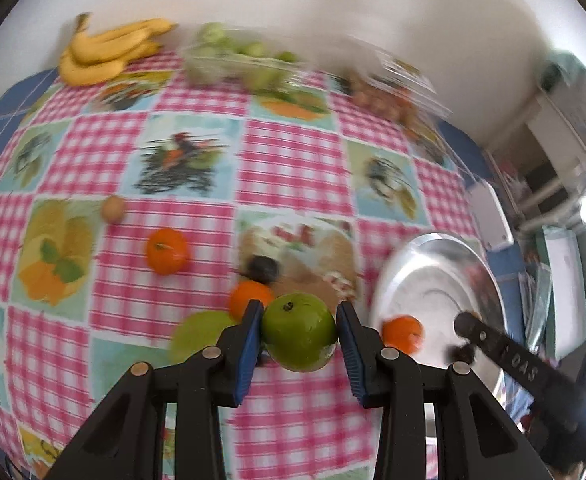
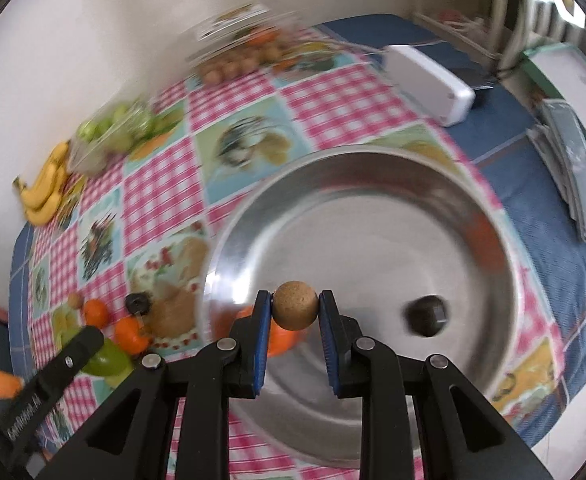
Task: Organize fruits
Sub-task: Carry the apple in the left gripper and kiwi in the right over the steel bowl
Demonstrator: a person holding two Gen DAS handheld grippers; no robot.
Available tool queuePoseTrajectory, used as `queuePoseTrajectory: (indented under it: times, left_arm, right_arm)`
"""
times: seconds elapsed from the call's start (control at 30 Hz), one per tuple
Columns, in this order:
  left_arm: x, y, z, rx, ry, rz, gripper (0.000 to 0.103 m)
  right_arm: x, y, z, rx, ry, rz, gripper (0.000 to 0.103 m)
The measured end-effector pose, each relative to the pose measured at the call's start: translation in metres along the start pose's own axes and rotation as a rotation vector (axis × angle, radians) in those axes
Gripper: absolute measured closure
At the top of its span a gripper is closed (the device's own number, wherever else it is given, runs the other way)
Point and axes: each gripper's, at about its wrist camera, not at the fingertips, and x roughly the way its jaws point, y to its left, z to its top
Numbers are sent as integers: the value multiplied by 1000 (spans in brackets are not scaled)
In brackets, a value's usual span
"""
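1. The left gripper [image 1: 299, 320] is held low over the checked tablecloth [image 1: 289, 160], pointing forward across the table; its blue pads pinch a green apple [image 1: 299, 332] from both sides.
2. The right gripper [image 2: 295, 312] reaches over the steel bowl [image 2: 373, 168], its jaws pressed onto a small brown round fruit [image 2: 295, 310] above the bowl's floor.
3. Inside the bowl lie an orange [image 2: 281, 340], partly behind the right gripper's finger, and a dark blurred object [image 2: 425, 316].
4. Beside the left gripper a second green apple [image 1: 201, 332] and an orange fruit [image 1: 245, 298] sit close together; another orange [image 1: 167, 254] and a small tan fruit [image 1: 113, 209] lie further off.
5. At the far wall rest bananas [image 1: 105, 52] and two blurred clear fruit boxes [image 1: 241, 60].
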Motion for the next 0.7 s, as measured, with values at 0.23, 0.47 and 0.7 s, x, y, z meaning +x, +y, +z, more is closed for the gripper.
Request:
queuePoseTrajectory:
  times: [0.23,0.47,0.7]
  left_arm:
    - [11,-52,-18,118,40,-53,63]
    - [24,-80,-33,186,78,-64,63]
    - [37,-86,-39,209,105,-55,63]
  right_arm:
    - [-16,-41,3,76,-34,-27,78]
    - [-17,-56,0,97,-28,-30,78]
    - [-5,-49,-2,70,20,-19,78]
